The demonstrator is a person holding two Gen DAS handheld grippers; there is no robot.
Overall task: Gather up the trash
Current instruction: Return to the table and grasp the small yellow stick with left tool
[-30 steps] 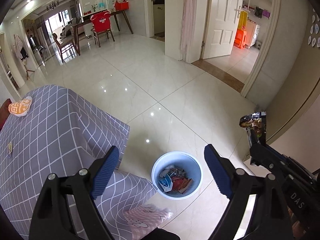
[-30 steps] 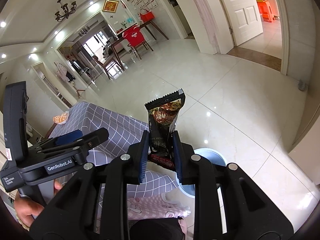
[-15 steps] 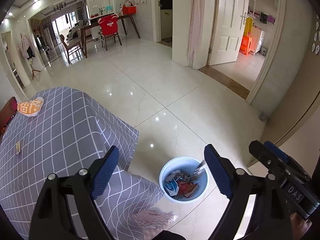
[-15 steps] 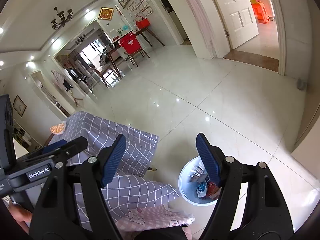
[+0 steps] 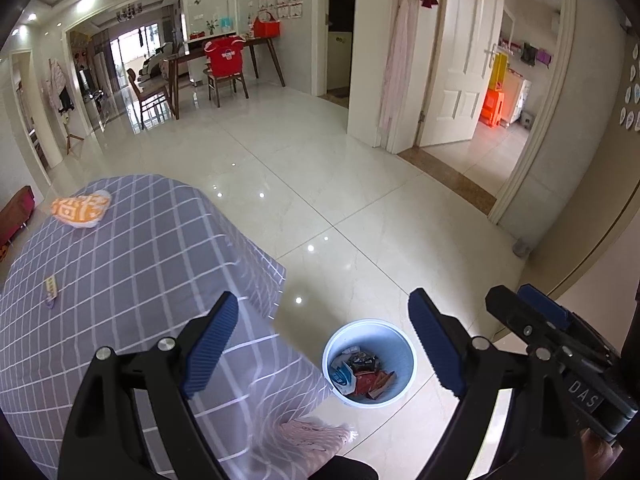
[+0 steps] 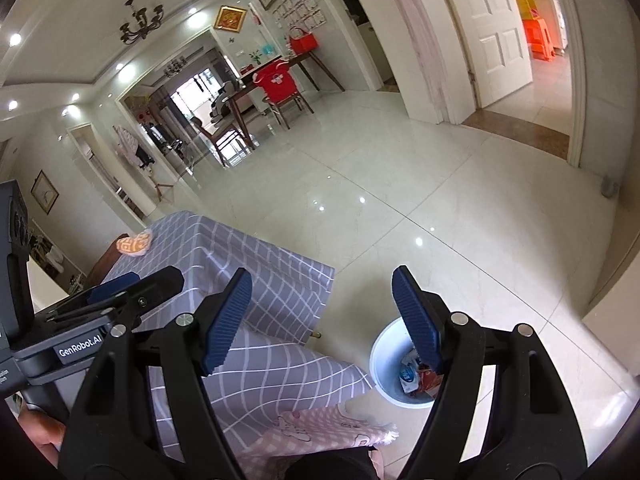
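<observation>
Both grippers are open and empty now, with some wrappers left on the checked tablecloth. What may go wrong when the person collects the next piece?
1. The small wrapper lies flat on the tablecloth, so the fingers may pinch the cloth and drag it.
2. The orange wrapper sits at the far edge; a nudge may push it off.
3. The bin stands low beside the table, so a drop from above may miss it.

Two tongs are showing: the left tongs and the right tongs. One blue bin is sitting on the floor, holding several wrappers too jumbled to count. Two trash items are lying on the worktop: one orange packet and one small wrapper.
</observation>
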